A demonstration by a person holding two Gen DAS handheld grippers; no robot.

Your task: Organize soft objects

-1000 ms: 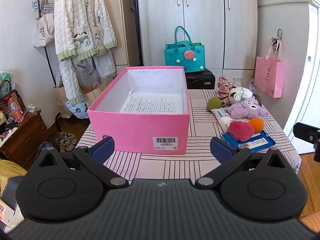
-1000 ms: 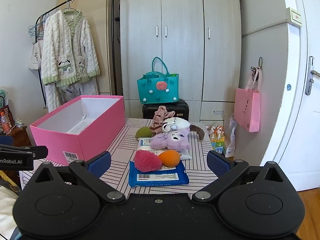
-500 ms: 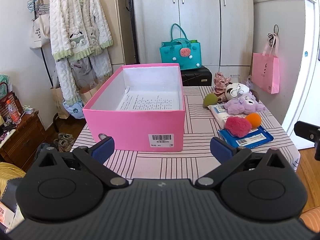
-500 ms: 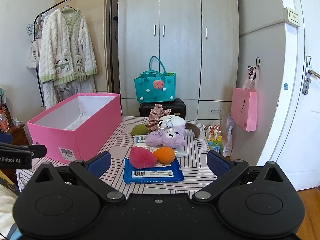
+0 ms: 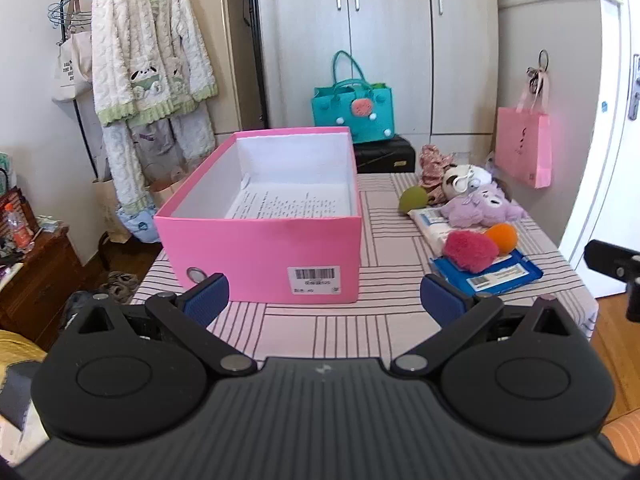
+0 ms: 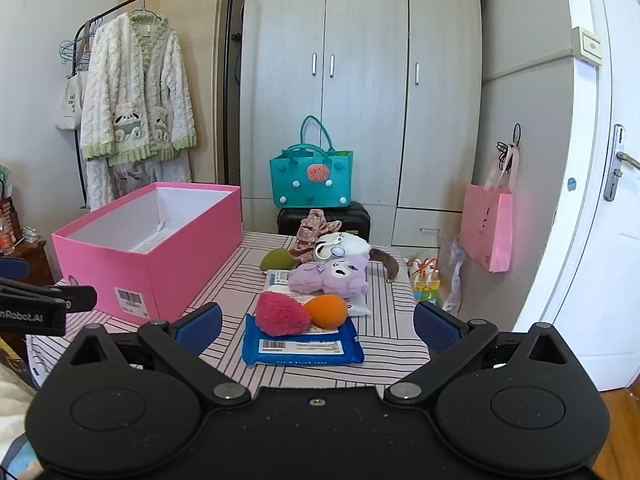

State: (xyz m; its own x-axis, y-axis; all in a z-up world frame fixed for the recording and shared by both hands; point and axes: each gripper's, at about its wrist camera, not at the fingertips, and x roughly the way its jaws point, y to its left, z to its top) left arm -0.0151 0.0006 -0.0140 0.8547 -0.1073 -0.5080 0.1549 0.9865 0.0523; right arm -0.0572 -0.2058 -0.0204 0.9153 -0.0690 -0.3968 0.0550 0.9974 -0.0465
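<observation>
An open pink box [image 5: 264, 256] [image 6: 156, 268] stands on the left of the striped table, with only a printed sheet inside. Right of it lie a magenta fluffy pad [image 6: 280, 314] [image 5: 470, 249], an orange sponge [image 6: 326, 311] [image 5: 502, 237], a purple plush [image 6: 330, 276] [image 5: 482, 204], a green sponge [image 6: 276, 260] [image 5: 414, 199], a white plush [image 6: 342, 245] and a pink scrunchie [image 6: 314, 230]. My left gripper [image 5: 324, 300] is open and empty before the box. My right gripper [image 6: 318, 328] is open and empty before the soft things.
A blue wipes pack [image 6: 302, 346] lies under the magenta pad and orange sponge; a white pack [image 5: 432, 224] lies under the purple plush. The table [image 5: 320, 332] ends close ahead of both grippers. A teal bag [image 6: 310, 178], a pink bag [image 6: 486, 232] and a wardrobe stand behind.
Both grippers have drawn back and risen a little, so the table and box look lower and farther. Both stay open and empty; nothing on the table has moved.
</observation>
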